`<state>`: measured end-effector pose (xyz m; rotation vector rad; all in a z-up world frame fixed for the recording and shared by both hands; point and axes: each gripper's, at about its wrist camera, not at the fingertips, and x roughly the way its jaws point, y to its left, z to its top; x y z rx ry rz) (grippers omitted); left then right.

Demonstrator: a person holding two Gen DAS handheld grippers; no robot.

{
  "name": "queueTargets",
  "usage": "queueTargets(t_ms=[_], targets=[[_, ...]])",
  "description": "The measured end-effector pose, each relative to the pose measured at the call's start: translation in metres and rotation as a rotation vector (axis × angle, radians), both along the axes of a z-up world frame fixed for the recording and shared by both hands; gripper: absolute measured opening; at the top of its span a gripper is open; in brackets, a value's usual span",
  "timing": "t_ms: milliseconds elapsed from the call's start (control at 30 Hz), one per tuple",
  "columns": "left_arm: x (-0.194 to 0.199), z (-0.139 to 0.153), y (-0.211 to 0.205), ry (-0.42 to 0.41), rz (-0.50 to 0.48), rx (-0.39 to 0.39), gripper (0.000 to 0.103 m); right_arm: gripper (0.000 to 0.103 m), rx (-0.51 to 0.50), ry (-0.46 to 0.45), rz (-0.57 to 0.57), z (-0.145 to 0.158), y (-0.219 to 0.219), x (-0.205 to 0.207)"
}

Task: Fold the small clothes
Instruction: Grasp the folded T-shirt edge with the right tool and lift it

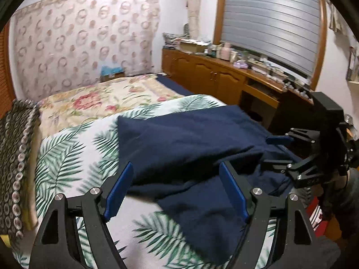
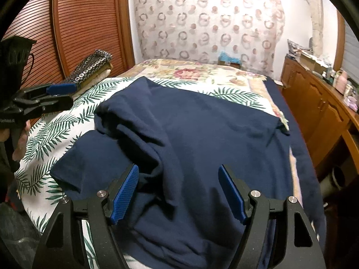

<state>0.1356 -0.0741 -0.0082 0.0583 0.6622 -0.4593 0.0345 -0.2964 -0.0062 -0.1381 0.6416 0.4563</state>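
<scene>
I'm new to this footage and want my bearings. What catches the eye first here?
A rumpled navy garment dominates, spread over the palm-leaf bedcover in the middle of the bed. Both the left gripper and the right gripper hang open just above its near edge, holding nothing. Behind, a floral quilt covers the far half of the bed, with a wooden cabinet along the wall.

Navy garment [image 2: 190,134]: near hem runs off bottom edge of right wrist frame, between gripper bodies; folded-over flap hides layer beneath.
Same garment in left wrist view: lower right part hidden behind right finger [image 1: 234,192] of left gripper; near edge motion-blurred.
Palm-leaf bedspread [image 1: 74,148]: print smeared at bottom of frame.
Small items on wooden counter [image 1: 258,66], upper right: too small to identify.
Hand [image 2: 21,143] at left edge: mostly cut off.
</scene>
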Motion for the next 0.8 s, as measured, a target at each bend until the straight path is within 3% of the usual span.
queueTargets(t_ms=[400, 500, 600, 667, 800], targets=[[-0.003, -0.015, 0.023, 0.018, 0.072, -0.013, 0.079, 0.075, -0.016, 0.034, 0.065, -0.002, 0.008, 0.017], [-0.004, -0.020, 0.028, 0.034, 0.081, -0.017, 0.079, 0.065, -0.017, 0.050, 0.095, -0.003, 0.010, 0.020], [-0.006, -0.027, 0.031, 0.050, 0.091, -0.019, 0.079, 0.046, -0.028, 0.067, 0.115, -0.005, 0.013, 0.024], [-0.007, -0.030, 0.032, 0.056, 0.096, -0.022, 0.079, 0.025, -0.057, 0.063, 0.120, -0.005, 0.013, 0.025], [-0.007, -0.032, 0.035, 0.061, 0.104, -0.031, 0.079, 0.011, -0.063, 0.028, 0.098, 0.007, 0.007, 0.021]])
